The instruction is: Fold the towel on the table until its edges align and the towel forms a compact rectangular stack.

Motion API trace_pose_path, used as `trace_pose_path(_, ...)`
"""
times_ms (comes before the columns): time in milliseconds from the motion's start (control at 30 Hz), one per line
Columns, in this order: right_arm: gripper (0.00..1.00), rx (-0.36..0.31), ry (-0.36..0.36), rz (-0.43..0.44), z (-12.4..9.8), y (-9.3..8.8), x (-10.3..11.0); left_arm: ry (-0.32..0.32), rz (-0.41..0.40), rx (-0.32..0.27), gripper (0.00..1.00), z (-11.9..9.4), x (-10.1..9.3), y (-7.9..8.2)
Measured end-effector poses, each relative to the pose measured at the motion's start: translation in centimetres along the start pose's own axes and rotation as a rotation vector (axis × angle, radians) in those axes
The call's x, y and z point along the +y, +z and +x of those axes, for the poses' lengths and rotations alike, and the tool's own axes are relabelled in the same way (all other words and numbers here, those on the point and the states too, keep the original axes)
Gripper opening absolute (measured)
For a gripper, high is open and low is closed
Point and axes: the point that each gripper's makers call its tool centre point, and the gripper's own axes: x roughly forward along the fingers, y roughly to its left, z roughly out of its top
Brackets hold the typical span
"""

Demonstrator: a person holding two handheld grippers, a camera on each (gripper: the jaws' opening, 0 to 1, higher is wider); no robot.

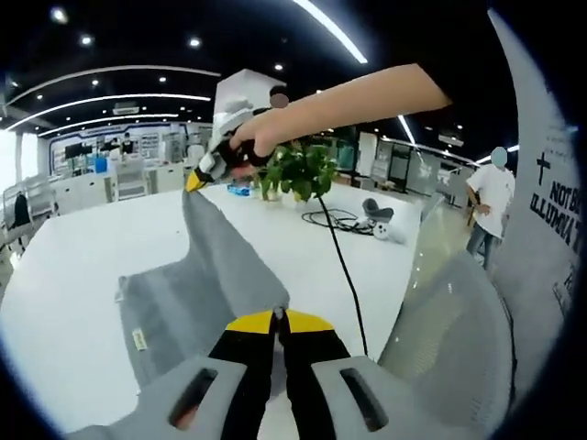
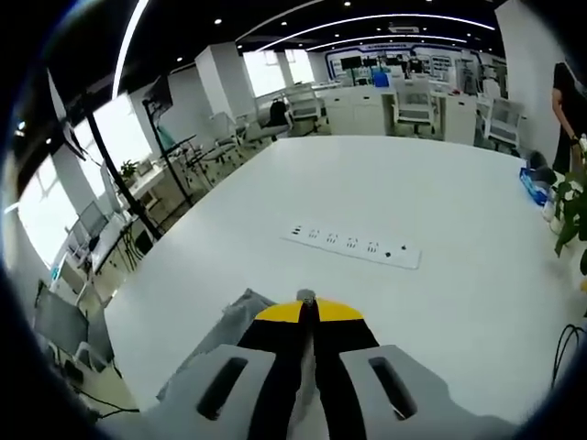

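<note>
**Both grippers clamped on the towel, one end raised**

In the left gripper view we see the left gripper (image 1: 279, 316) at 6 o'clock, its yellow-tipped jaws pressed together on a fold of the grey towel (image 1: 197, 293). The towel lies partly on the white table (image 1: 83, 266) and rises in a taut strip toward 11 o'clock, where the right gripper (image 1: 194, 180), held in a person's hand (image 1: 257, 137), pinches its far corner. Beyond it we see a potted plant (image 1: 298, 170), with a black cable (image 1: 344, 261) running back toward us.

In the right gripper view the right gripper (image 2: 306, 308) has its jaws closed on grey towel cloth (image 2: 234, 321), which shows at 7 o'clock. A white power strip (image 2: 356, 245) lies on the table (image 2: 459, 202) at 12 o'clock.
</note>
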Motion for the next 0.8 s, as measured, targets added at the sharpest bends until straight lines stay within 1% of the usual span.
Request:
trace_pose_path(100,0.01,0.007,0.012,0.005,0.8,-0.1,1.0,0.029,-0.046,0.006,0.03,-0.9,1.0,-1.0)
trace_pose_path(233,0.01,0.008,0.024,0.009,1.8,-0.2,2.3,0.052,-0.077,0.014,0.03,-1.7,1.9,-1.8)
trace_pose_path(367,0.01,-0.010,0.034,0.002,2.8,0.0,3.6,0.081,-0.130,0.014,0.03,-2.4,3.1,-2.5)
trace_pose_path(433,0.01,-0.018,0.038,-0.001,3.5,0.1,4.1,0.087,-0.140,0.012,0.03,-2.8,3.6,-2.9)
trace_pose_path(500,0.01,-0.022,0.044,-0.003,4.1,0.2,4.7,0.096,-0.130,0.010,0.03,-3.1,4.0,-3.1)
trace_pose_path(600,0.01,-0.021,0.048,-0.007,5.2,0.2,5.4,0.102,-0.146,0.009,0.03,-3.3,4.5,-3.5)
trace_pose_path(700,0.01,-0.028,0.052,-0.003,6.0,0.2,6.1,0.117,-0.167,0.003,0.03,-3.6,5.1,-3.7)
trace_pose_path(767,0.01,-0.035,0.048,-0.006,6.6,0.1,6.4,0.135,-0.205,-0.015,0.03,-3.9,5.7,-3.9)
trace_pose_path(800,0.01,-0.036,0.046,-0.008,6.9,0.1,6.4,0.140,-0.211,-0.014,0.03,-4.0,5.9,-4.2)
